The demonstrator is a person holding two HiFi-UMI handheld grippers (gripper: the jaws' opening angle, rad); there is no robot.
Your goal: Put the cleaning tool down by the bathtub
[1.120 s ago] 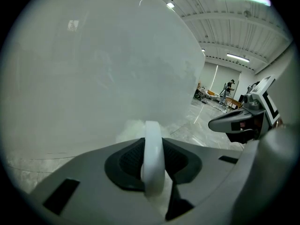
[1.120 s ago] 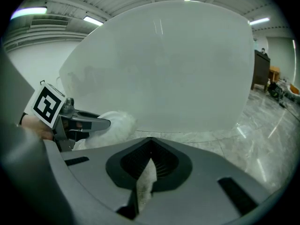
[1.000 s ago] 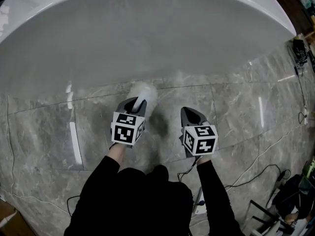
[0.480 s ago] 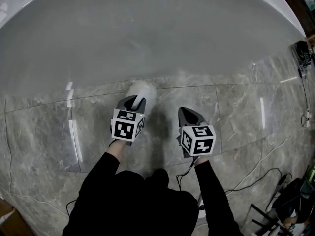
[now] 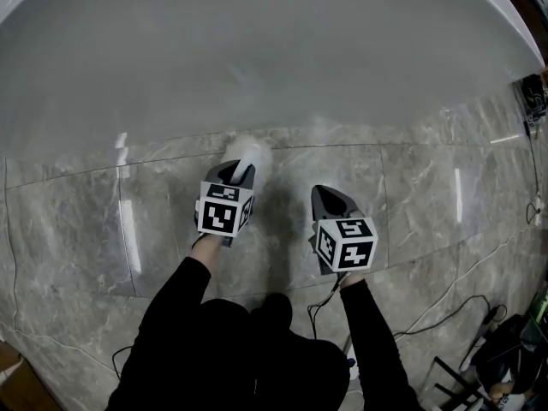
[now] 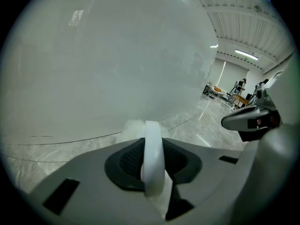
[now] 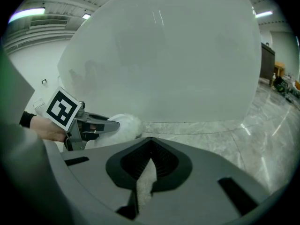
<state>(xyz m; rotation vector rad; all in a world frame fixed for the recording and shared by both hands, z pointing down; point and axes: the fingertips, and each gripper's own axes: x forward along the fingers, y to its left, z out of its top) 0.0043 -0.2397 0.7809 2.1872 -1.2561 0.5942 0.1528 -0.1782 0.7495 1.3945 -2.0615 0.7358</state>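
Observation:
The cleaning tool is a white fluffy head (image 5: 251, 153) on a white handle (image 6: 153, 154). My left gripper (image 5: 239, 172) is shut on that handle, and the head pokes out past the jaws, low over the grey marble floor. The head (image 6: 133, 125) sits close to the foot of the big white bathtub (image 5: 257, 50). My right gripper (image 5: 330, 194) hovers to the right of it, shut with nothing in it; floor shows through the slit behind its tips. The right gripper view shows the left gripper (image 7: 100, 125) and the fluffy head (image 7: 124, 125) in front of the tub wall (image 7: 164, 64).
Grey marble tiles (image 5: 68, 229) run along the tub's curved base. Thin cables (image 5: 445, 311) trail over the floor at lower right, near dark equipment (image 5: 505, 354). More dark gear (image 5: 535, 97) sits at the right edge. In the left gripper view a person (image 6: 241, 85) stands far off.
The head view has tipped a little, so the tub fills more of the top. Both grippers stay almost where they were, the tool still in the left jaws.

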